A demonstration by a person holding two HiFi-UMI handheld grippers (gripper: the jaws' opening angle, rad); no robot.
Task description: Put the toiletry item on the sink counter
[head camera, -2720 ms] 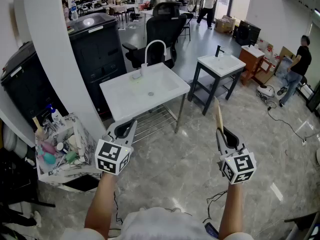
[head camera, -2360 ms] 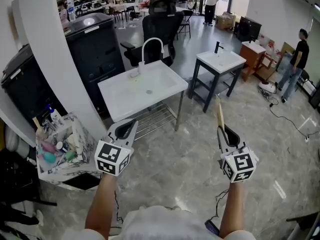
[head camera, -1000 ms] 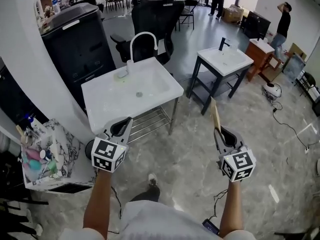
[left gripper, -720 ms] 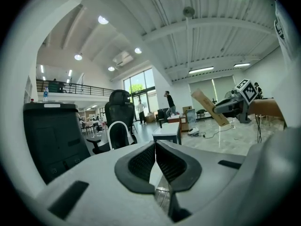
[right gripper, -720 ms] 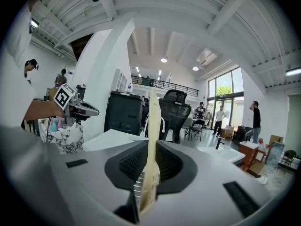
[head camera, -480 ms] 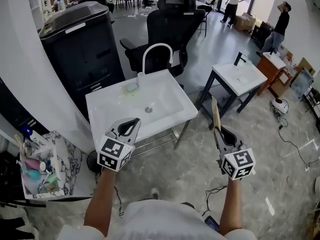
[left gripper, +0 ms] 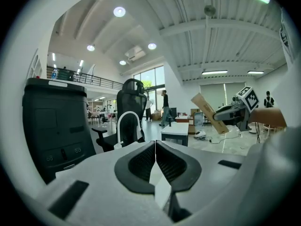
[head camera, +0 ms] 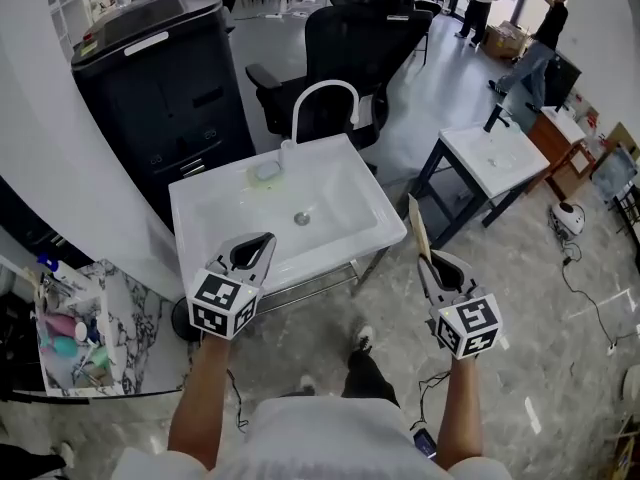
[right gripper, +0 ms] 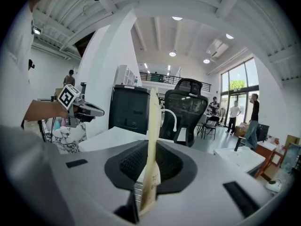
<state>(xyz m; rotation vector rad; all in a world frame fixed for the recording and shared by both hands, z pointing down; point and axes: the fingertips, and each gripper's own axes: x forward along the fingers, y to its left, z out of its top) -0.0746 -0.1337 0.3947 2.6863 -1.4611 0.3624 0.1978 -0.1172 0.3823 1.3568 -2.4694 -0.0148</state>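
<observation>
A slim tan cardboard toiletry package (head camera: pixel 417 228) stands upright in my right gripper (head camera: pixel 430 264), which is shut on its lower end. In the right gripper view the package (right gripper: pixel 153 126) rises from between the black pads. My left gripper (head camera: pixel 262 246) is shut with nothing in it, its pads (left gripper: pixel 162 160) pressed together. The white sink counter (head camera: pixel 205 208), with its curved faucet (head camera: pixel 322 103) and a greenish soap dish (head camera: pixel 265 171), lies just ahead of both grippers. My left gripper hovers over its near edge; my right one is off its near right corner.
A tall black cabinet (head camera: pixel 160 58) and a black office chair (head camera: pixel 372 28) stand behind the sink. A smaller sink table (head camera: pixel 495 153) is at the right, with people (head camera: pixel 540 33) beyond it. A marble-patterned bin of toiletries (head camera: pixel 70 333) sits at the lower left beside a white pillar.
The sink counter has come nearer and now lies right in front of both grippers. The package is still held upright in my right gripper; my left gripper stays shut.
</observation>
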